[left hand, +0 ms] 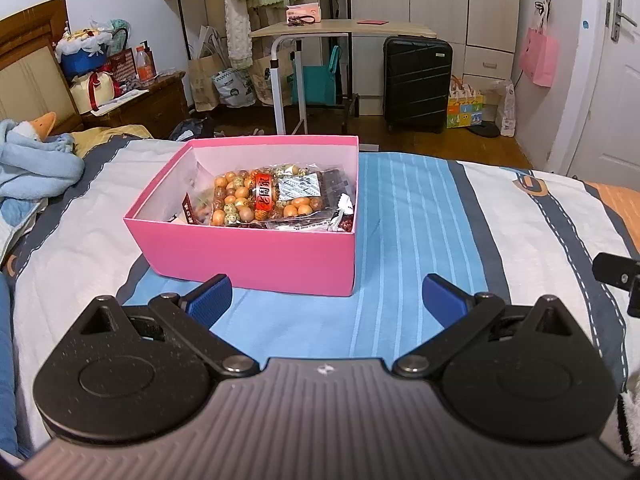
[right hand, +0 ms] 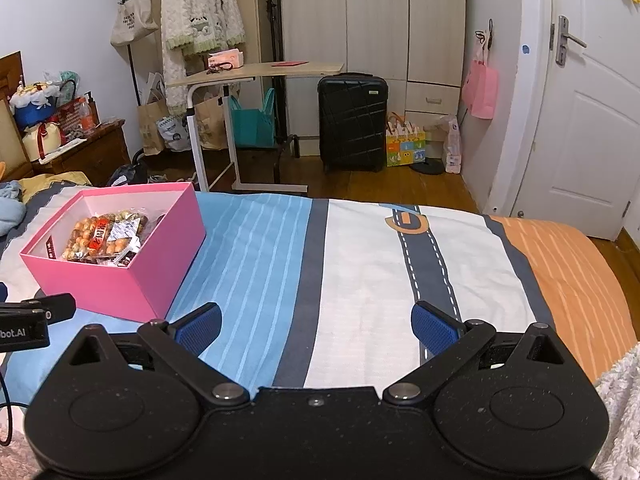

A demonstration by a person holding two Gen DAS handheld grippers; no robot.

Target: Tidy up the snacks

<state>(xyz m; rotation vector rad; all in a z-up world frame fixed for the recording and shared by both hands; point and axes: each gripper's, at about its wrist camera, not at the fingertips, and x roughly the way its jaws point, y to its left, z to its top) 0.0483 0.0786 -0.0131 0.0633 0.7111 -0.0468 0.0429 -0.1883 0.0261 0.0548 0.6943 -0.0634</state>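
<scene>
snack bags (left hand: 264, 196) lie in box (left hand: 256, 260), on bed (left hand: 400, 208).

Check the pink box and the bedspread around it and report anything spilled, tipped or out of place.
Nothing stands out. The pink box sits flat and upright on the bedspread, the snack packets lie inside it, and none show on the bedspread.

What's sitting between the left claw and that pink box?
Nothing: only bare striped bedspread lies between the left gripper and the pink box, clearest in the left wrist view.
</scene>
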